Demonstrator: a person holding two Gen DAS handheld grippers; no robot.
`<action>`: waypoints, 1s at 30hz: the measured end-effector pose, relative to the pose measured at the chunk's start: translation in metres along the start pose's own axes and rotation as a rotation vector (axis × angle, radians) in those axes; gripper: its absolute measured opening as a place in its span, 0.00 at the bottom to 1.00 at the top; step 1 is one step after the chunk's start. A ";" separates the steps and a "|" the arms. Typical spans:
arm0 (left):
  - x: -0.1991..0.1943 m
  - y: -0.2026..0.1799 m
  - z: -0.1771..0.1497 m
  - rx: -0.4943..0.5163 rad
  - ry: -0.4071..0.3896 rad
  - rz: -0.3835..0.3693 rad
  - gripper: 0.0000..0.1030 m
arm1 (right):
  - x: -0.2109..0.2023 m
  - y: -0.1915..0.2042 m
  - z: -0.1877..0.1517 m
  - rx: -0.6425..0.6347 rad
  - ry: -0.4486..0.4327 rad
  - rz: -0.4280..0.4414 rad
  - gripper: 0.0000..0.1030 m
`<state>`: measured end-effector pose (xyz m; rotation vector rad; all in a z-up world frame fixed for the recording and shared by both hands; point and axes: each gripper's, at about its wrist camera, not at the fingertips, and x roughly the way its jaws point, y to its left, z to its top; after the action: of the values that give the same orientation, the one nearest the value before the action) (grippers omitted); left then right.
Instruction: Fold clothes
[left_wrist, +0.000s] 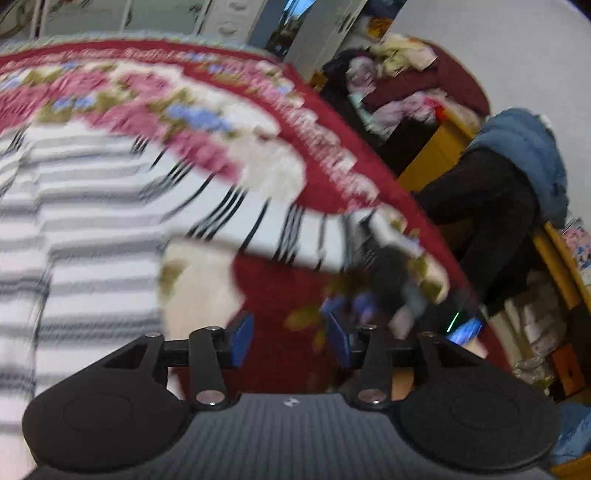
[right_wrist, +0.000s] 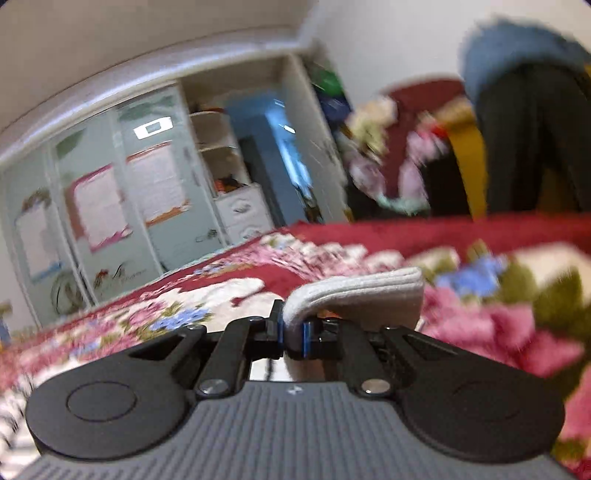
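A white and grey striped garment (left_wrist: 92, 229) lies spread on a red floral blanket (left_wrist: 280, 288); one sleeve (left_wrist: 280, 221) stretches to the right. My left gripper (left_wrist: 290, 341) is open and empty, low over the blanket just right of the garment's body. Beyond it, blurred, the other gripper (left_wrist: 388, 273) holds the sleeve's end. In the right wrist view my right gripper (right_wrist: 293, 338) is shut on the ribbed white cuff (right_wrist: 354, 291) of the sleeve, which sticks out above and to the right of the fingers.
The blanket (right_wrist: 480, 317) covers a bed. A yellow wooden frame (left_wrist: 436, 155) with piled clothes and a dark and blue jacket (left_wrist: 517, 158) stands on the right. A white wardrobe (right_wrist: 110, 195) and a doorway (right_wrist: 280, 162) are far behind.
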<state>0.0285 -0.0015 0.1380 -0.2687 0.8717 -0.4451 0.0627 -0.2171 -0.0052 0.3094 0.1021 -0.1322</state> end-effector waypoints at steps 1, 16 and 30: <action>0.005 -0.003 0.010 0.004 -0.012 -0.010 0.52 | -0.002 0.006 0.001 -0.049 -0.014 0.016 0.08; 0.068 -0.089 0.037 0.642 0.027 0.050 0.57 | -0.028 0.057 0.006 -0.456 -0.124 0.176 0.08; 0.101 -0.090 0.034 0.698 -0.093 0.113 0.71 | -0.043 0.062 -0.001 -0.535 -0.150 0.198 0.09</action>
<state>0.0874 -0.1268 0.1269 0.3966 0.5926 -0.5975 0.0294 -0.1536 0.0171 -0.2248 -0.0442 0.0704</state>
